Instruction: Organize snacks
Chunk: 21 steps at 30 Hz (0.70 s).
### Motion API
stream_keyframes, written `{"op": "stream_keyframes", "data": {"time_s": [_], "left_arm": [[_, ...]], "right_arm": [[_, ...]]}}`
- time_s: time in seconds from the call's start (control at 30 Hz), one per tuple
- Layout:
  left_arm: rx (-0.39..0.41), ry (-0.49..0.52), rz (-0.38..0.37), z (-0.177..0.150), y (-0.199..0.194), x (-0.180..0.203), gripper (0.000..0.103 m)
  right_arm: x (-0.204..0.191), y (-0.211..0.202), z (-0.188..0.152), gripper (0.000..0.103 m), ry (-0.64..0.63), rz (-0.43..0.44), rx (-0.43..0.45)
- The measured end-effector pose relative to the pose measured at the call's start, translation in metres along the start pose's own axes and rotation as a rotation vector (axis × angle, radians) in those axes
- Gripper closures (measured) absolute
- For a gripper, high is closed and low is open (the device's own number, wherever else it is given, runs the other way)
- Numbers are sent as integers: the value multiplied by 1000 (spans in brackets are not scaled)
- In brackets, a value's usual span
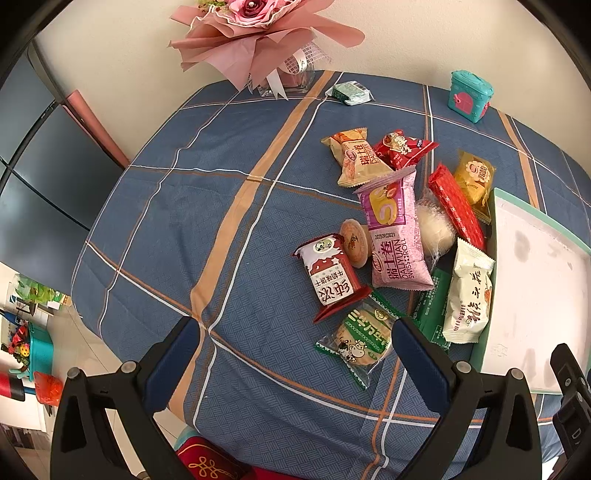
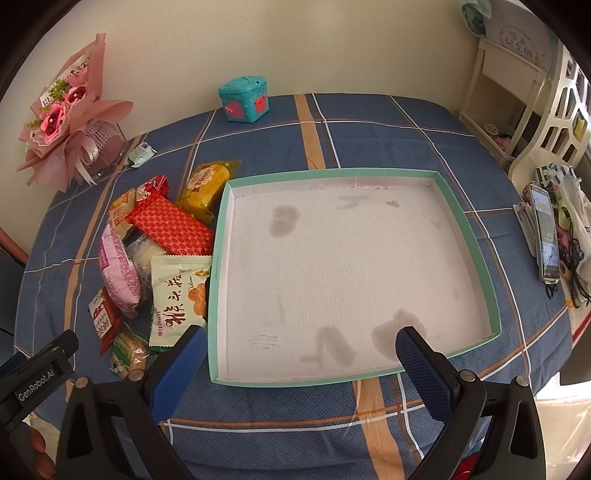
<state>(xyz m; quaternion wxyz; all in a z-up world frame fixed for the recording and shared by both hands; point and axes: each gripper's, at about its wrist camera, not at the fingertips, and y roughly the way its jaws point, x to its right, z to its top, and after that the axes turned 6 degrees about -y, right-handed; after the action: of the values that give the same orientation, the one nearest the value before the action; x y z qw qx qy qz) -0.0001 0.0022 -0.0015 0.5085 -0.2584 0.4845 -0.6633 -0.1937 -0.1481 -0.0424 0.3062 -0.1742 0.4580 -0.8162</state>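
Observation:
A pile of wrapped snacks lies on the blue plaid tablecloth (image 1: 229, 206), left of a shallow box (image 2: 476, 254) with a teal rim and a white, stained, empty floor. The pile includes a pink Swiss roll pack (image 1: 397, 236), a red-and-white biscuit pack (image 1: 330, 275), a green cow cracker (image 1: 364, 338), a white pack (image 1: 469, 291) against the box wall, a long red pack (image 2: 171, 227) and a yellow cake (image 2: 207, 184). My left gripper (image 1: 295, 354) is open and empty, hovering just before the cow cracker. My right gripper (image 2: 299, 363) is open and empty over the box's near edge.
A pink bouquet in a glass vase (image 1: 258, 33) stands at the table's back edge. A teal toy box (image 2: 245, 98) and a small green packet (image 1: 351, 92) sit near the wall. A phone (image 2: 545, 232) and bags lie at the right edge.

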Motion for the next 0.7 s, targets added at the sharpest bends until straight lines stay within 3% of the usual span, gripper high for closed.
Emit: {"op": "stream_keyframes", "data": {"time_s": [0.7], "left_arm": [[-1, -2, 1, 0, 0, 1, 0]], "right_arm": [[-2, 0, -1, 0, 1, -2, -1]]}}
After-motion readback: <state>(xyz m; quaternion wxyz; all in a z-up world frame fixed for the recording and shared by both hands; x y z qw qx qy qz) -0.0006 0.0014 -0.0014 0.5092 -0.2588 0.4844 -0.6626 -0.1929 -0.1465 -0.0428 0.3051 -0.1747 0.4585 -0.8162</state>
